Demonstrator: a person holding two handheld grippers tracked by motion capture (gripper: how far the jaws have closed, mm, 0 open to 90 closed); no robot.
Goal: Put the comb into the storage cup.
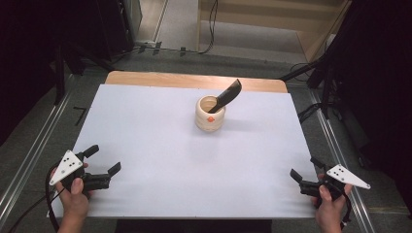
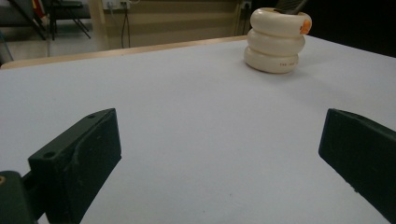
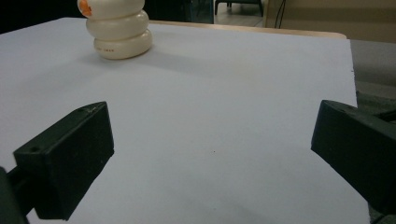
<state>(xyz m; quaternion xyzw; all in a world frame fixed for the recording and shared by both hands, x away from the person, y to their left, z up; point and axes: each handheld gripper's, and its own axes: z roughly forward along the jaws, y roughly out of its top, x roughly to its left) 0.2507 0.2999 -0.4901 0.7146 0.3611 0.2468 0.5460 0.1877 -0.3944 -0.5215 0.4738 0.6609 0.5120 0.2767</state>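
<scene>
Tongs both apart w/ nothing in them, left tongs [image 1: 104,160] & right tongs [image 1: 302,173] at near table [image 1: 145,126] corners, well apart from the cup [image 1: 210,113] w/ leaning black spatula [image 1: 228,95] mid-table toward the far edge, so I reckon grabbing the spatula off-angle could tip the cup.

The white table [image 1: 160,160] lay bare between the left gripper [image 1: 104,160] and the right gripper [image 1: 301,172], giving free passage. Only the cream holder [image 1: 210,114] with its dark tool [image 1: 228,94], leaning right, stood in the way.
</scene>
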